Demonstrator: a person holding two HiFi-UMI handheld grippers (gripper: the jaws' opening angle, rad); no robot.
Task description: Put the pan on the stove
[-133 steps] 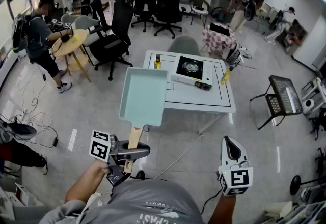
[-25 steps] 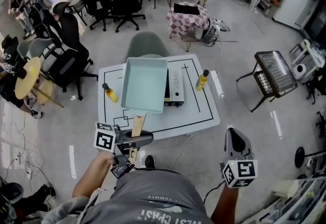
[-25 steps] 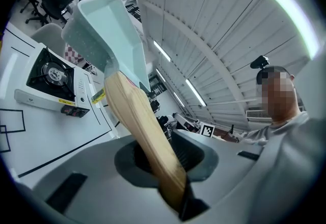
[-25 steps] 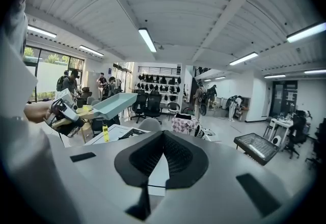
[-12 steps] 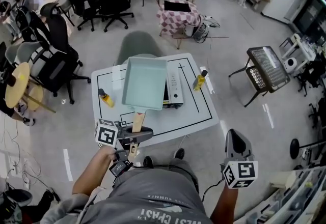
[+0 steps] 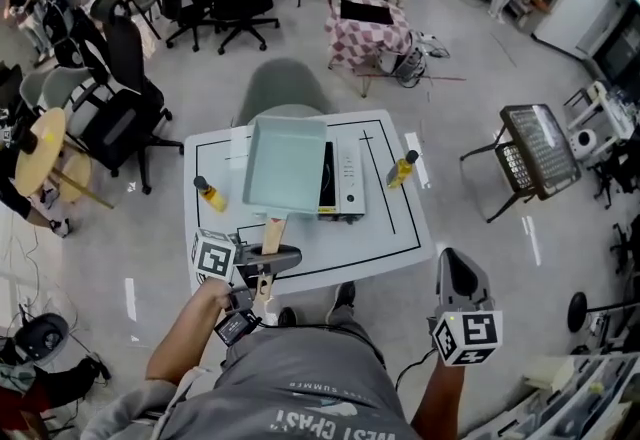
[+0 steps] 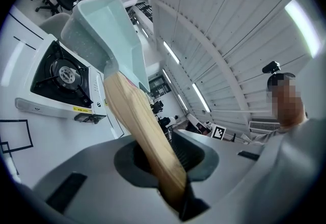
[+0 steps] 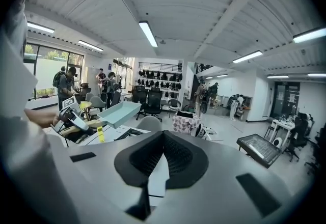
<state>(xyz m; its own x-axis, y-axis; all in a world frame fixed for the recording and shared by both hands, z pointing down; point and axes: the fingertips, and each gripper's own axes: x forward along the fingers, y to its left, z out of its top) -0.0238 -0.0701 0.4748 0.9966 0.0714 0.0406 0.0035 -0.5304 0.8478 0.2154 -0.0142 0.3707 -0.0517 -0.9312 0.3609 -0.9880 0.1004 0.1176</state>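
Observation:
A pale teal rectangular pan (image 6: pixel 285 166) hangs level above the white table (image 6: pixel 300 263), covering the left part of the portable gas stove (image 6: pixel 340 178). My left gripper (image 6: pixel 268 260) is shut on the pan's wooden handle (image 6: pixel 271 236). In the left gripper view the handle (image 7: pixel 137 121) runs between the jaws up to the pan (image 7: pixel 102 29), with the stove's burner (image 7: pixel 61 75) below it. My right gripper (image 6: pixel 455 273) hangs off the table's near right corner, shut and holding nothing. The right gripper view shows the pan (image 8: pixel 114 113) at the left.
Two yellow bottles (image 6: pixel 208 194) (image 6: pixel 402 169) stand on the table either side of the stove. A grey chair (image 6: pixel 285 88) sits behind the table, black office chairs (image 6: pixel 130 118) to the left, a black mesh rack (image 6: pixel 540 148) to the right.
The person has stepped up to the table's near edge. The pan, still in my left gripper, has sunk a little over the stove. My right gripper has come forward beside the table.

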